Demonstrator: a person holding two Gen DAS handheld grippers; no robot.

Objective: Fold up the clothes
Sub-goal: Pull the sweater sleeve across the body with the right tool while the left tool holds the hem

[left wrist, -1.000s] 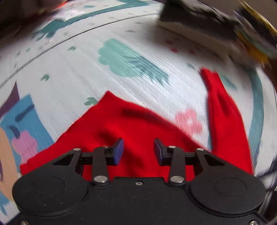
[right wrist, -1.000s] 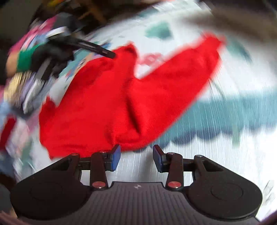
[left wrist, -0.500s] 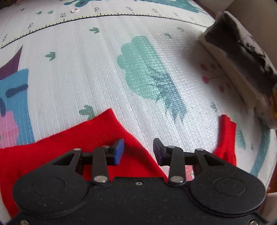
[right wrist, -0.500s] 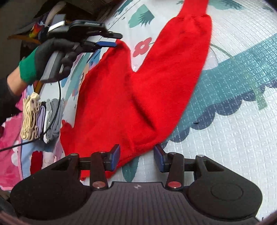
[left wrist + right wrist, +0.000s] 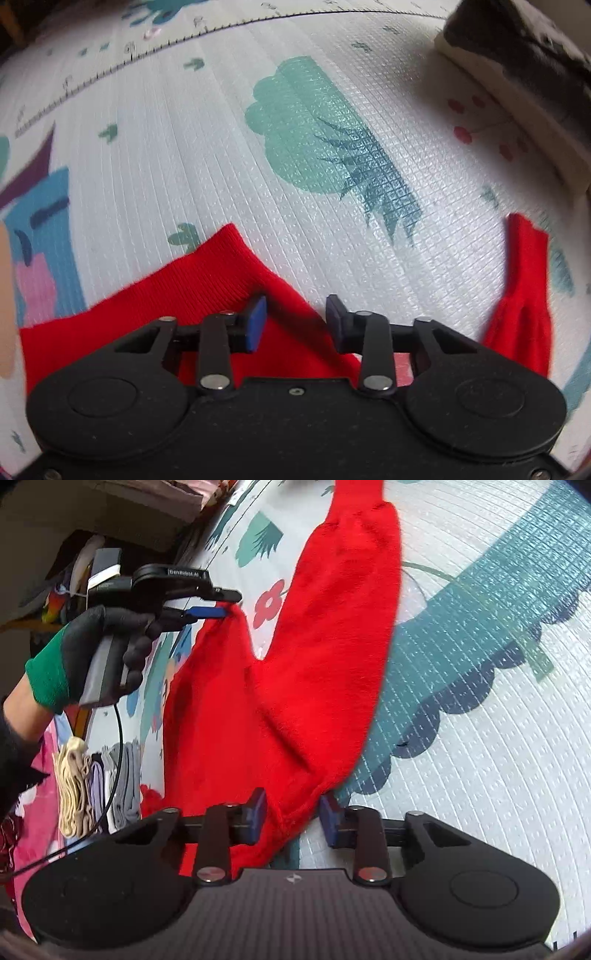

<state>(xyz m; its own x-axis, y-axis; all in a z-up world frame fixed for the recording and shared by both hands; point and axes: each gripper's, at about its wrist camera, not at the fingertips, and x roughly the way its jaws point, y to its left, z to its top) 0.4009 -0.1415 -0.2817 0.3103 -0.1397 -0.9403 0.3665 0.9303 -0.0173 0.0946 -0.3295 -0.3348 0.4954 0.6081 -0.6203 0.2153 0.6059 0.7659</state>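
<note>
A red knit sweater (image 5: 295,672) lies spread on a printed play mat (image 5: 480,757). In the left wrist view its ribbed hem corner (image 5: 207,280) lies just ahead of my open left gripper (image 5: 295,317), with a sleeve cuff (image 5: 524,288) at the right. My right gripper (image 5: 291,816) is open, its jaws either side of the sweater's near corner. The left gripper also shows in the right wrist view (image 5: 218,603), held by a black-gloved hand at the sweater's far corner.
A stack of folded clothes (image 5: 96,782) lies at the left on the mat. A dark and white cushion-like block (image 5: 517,85) sits at the mat's far right edge. Shelves with clutter (image 5: 85,572) stand beyond the mat.
My right gripper has moved in onto the sweater's near corner. My left gripper has moved to the hem corner and hovers there, still open.
</note>
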